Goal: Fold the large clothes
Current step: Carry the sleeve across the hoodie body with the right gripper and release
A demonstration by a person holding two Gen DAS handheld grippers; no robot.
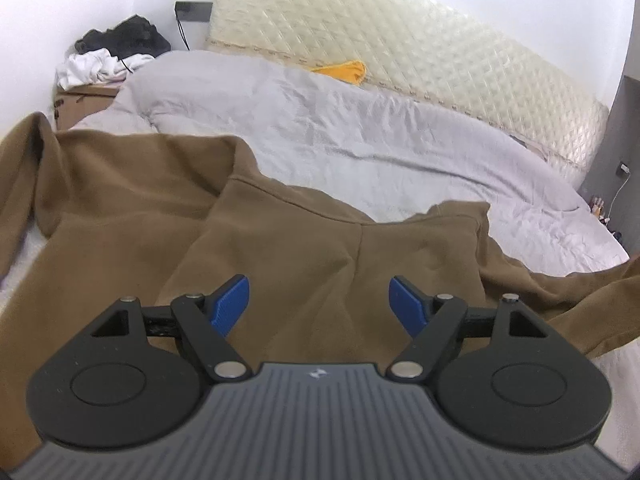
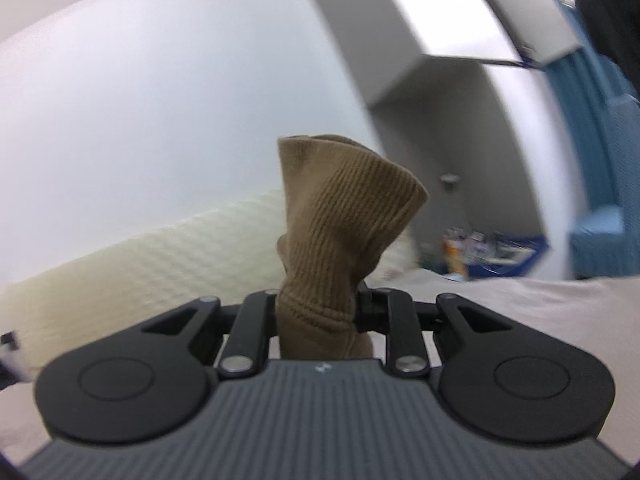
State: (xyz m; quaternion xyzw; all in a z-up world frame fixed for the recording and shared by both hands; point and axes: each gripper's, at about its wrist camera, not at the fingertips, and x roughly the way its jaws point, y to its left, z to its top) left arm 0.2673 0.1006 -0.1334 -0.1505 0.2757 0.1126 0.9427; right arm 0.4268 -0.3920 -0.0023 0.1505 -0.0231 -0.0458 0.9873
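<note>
White walls frame a bed (image 1: 24, 264) where a brown hoodie (image 1: 120, 216) lies spread flat, its hood (image 1: 304, 240) folded over the body and one sleeve running off to the left. Behind it a grey duvet (image 1: 360, 128) is bunched along a cream quilted mattress (image 1: 400, 36) propped against the wall, with a yellow cloth (image 1: 348, 70) between them. My left gripper (image 1: 319, 304) hovers over the hood, blue fingers (image 1: 232, 302) spread apart, holding nothing. My right gripper (image 2: 316, 312) is clamped on the hoodie's ribbed cuff (image 2: 344, 208), which stands up between the jaws, raised above the bed.
</note>
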